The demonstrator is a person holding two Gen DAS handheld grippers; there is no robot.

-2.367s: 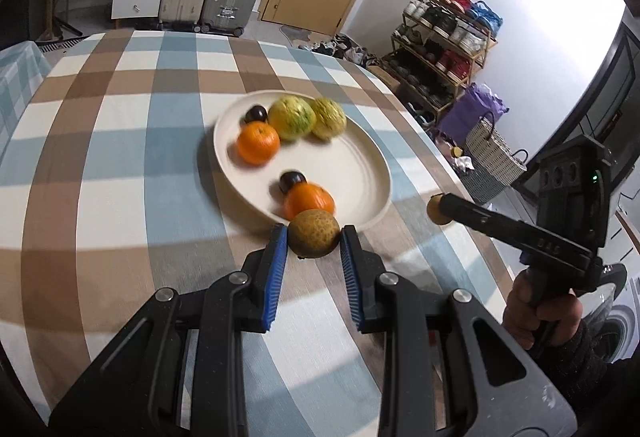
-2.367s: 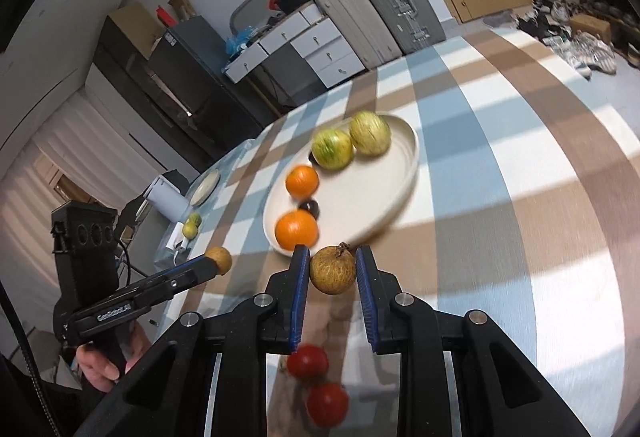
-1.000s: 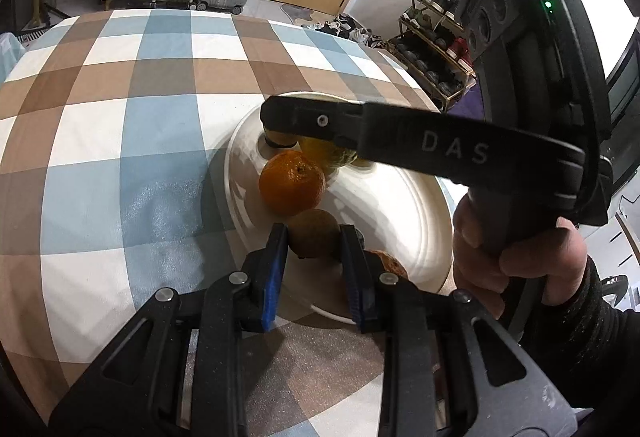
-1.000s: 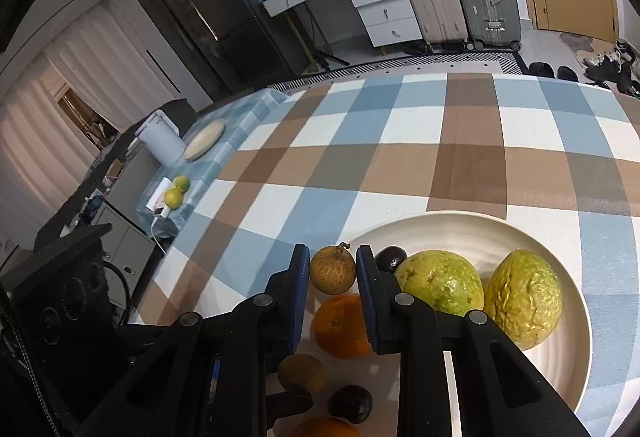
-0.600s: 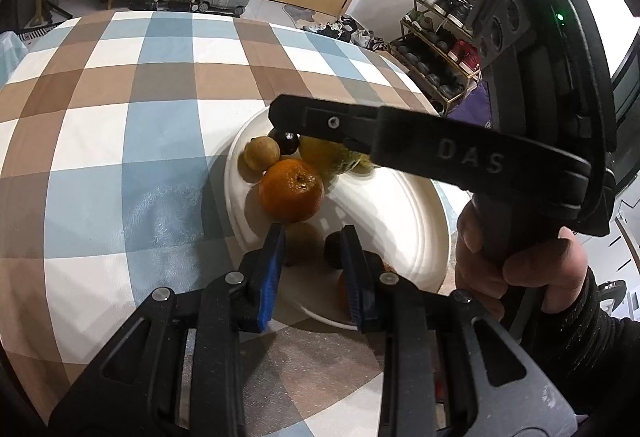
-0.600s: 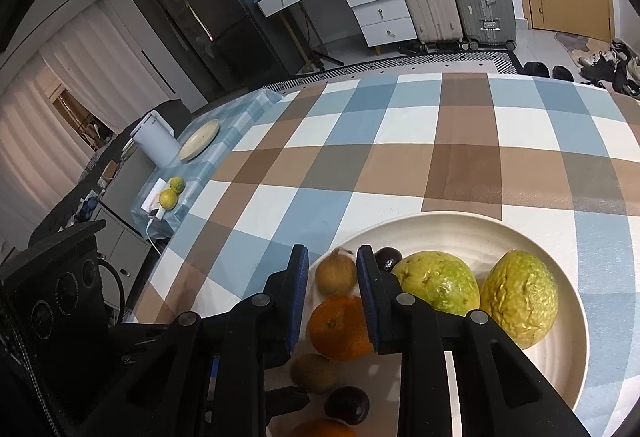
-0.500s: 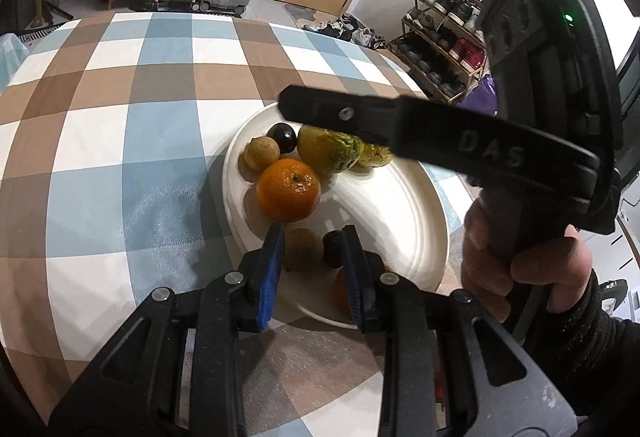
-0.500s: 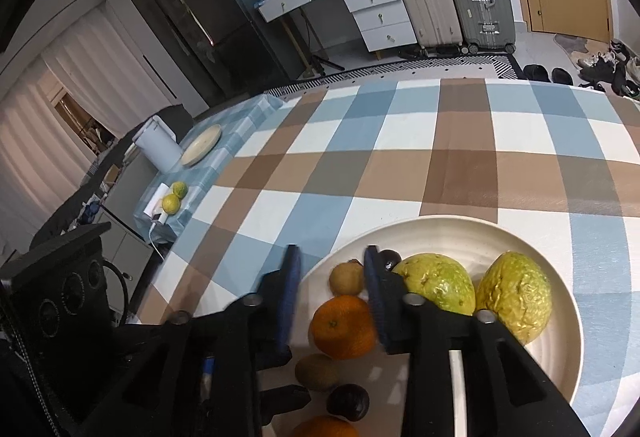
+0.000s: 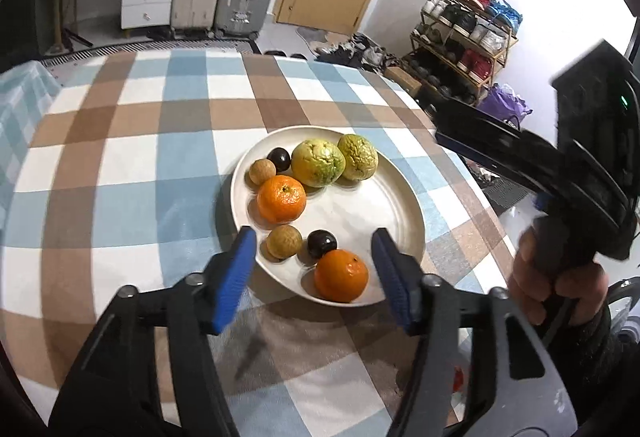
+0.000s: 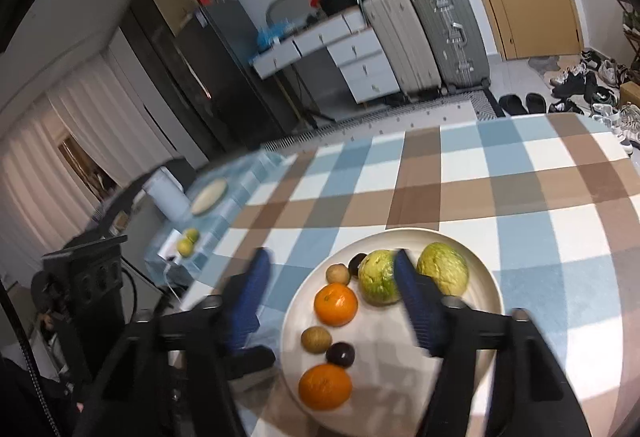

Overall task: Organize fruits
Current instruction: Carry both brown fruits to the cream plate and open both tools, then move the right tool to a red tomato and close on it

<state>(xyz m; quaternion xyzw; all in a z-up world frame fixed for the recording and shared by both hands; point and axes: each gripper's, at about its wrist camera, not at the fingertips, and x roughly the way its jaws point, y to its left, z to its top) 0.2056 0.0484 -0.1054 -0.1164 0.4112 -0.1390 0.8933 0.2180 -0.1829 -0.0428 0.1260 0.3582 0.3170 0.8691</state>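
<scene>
Opening on both sides: left gripper (image 9: 312, 277) and right gripper (image 10: 332, 301) spread their jaws, nothing pinched between the pads. All fruit sits on the cream plate (image 9: 404, 193): two oranges, two small brown fruits (image 9: 284, 241), two dark ones, two green guavas (image 9: 318, 163). Brown ones look light, hard-shelled, prone to roll; pinch across the middle. Guavas likely bruise.

Both wrist views look steeply down, close, sharing the plate (image 9: 404, 193).
</scene>
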